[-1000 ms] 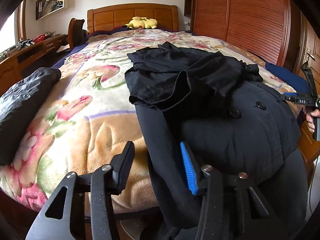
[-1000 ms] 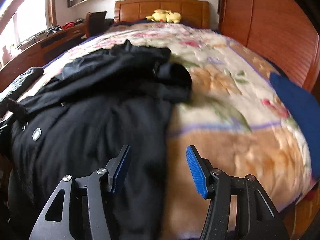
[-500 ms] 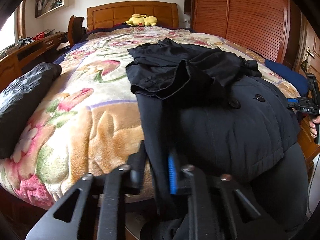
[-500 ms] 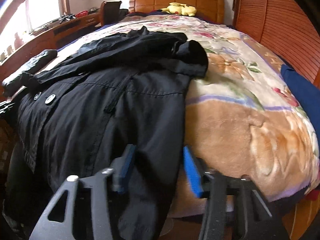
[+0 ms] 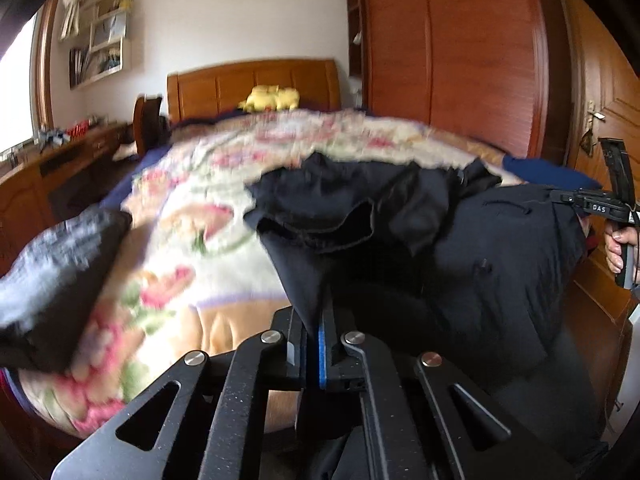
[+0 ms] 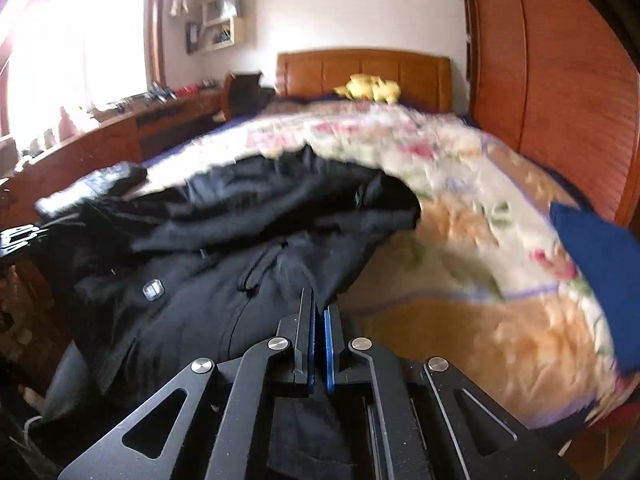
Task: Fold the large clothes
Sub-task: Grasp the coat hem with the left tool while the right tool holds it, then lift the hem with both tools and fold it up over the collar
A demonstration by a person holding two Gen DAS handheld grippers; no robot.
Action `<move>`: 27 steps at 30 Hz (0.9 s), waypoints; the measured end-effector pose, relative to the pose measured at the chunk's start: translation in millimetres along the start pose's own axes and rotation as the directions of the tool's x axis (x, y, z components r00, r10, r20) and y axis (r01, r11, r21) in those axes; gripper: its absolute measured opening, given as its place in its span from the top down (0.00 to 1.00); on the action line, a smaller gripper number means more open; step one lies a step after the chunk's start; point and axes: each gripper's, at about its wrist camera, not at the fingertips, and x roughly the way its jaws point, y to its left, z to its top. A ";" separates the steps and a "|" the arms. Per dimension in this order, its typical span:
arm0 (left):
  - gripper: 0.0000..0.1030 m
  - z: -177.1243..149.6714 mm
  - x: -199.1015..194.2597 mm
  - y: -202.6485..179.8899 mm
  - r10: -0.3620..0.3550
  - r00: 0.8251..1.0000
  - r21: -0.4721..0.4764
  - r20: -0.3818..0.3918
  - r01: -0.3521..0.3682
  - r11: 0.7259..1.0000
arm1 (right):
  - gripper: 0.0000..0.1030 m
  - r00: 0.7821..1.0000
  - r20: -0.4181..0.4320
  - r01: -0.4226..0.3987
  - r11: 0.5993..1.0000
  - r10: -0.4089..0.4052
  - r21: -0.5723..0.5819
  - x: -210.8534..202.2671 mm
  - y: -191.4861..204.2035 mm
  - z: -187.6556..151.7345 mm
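A large black coat (image 5: 460, 248) (image 6: 224, 248) lies on the floral bedspread (image 5: 192, 208) (image 6: 472, 248), its upper part bunched toward the headboard. My left gripper (image 5: 316, 320) is shut on the coat's near left hem edge, with black cloth pinched between the blue pads. My right gripper (image 6: 318, 320) is shut on the near right hem edge, the cloth running out from between its fingers. The coat's hem is lifted off the bed's foot between the two grippers. The right gripper (image 5: 592, 208) also shows at the far right of the left wrist view, held by a hand (image 5: 618, 246).
A dark grey folded garment (image 5: 52, 256) lies at the bed's left edge. A blue cloth (image 6: 600, 276) sits on the right side. A yellow plush (image 5: 272, 98) rests by the headboard (image 6: 364, 70). A wooden wardrobe (image 5: 452, 52) stands right, a desk (image 6: 104, 136) left.
Both grippers went from open to shut on the coat's hem edges, then rose with the cloth. The views now sit higher and tilt up toward the headboard.
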 end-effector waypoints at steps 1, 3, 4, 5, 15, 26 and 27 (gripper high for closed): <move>0.96 5.7 -6.2 -0.9 -0.001 1.000 0.006 0.017 0.001 1.000 | 0.97 1.000 0.013 -0.008 1.000 0.009 -0.010 -7.1 1.7 3.7; 0.96 17.2 -19.2 -2.4 -0.007 0.999 0.015 0.050 0.006 1.000 | 0.97 0.999 0.044 -0.019 1.000 0.020 -0.024 -22.3 4.5 10.2; 0.96 23.1 -24.6 -2.6 -0.008 0.998 0.016 0.064 0.007 1.000 | 0.97 0.998 0.056 -0.027 0.999 0.029 -0.031 -30.2 5.5 13.8; 0.96 29.4 -29.9 -2.3 -0.008 0.997 0.018 0.079 0.007 1.000 | 0.97 0.997 0.067 -0.032 0.999 0.034 -0.033 -36.7 5.2 15.0; 0.97 70.3 -59.3 7.9 0.007 0.980 0.021 0.197 -0.011 1.000 | 0.97 0.978 0.204 -0.023 0.999 0.031 -0.043 -95.1 -6.2 33.3; 0.97 79.3 0.5 19.0 0.051 0.989 0.015 0.141 -0.053 0.998 | 0.97 0.990 0.142 0.008 1.000 -0.010 0.015 -21.8 -24.4 51.6; 0.97 78.4 5.9 21.7 0.053 0.990 0.010 0.134 -0.055 0.998 | 0.97 0.991 0.137 0.005 1.000 -0.008 0.026 -12.3 -26.7 56.1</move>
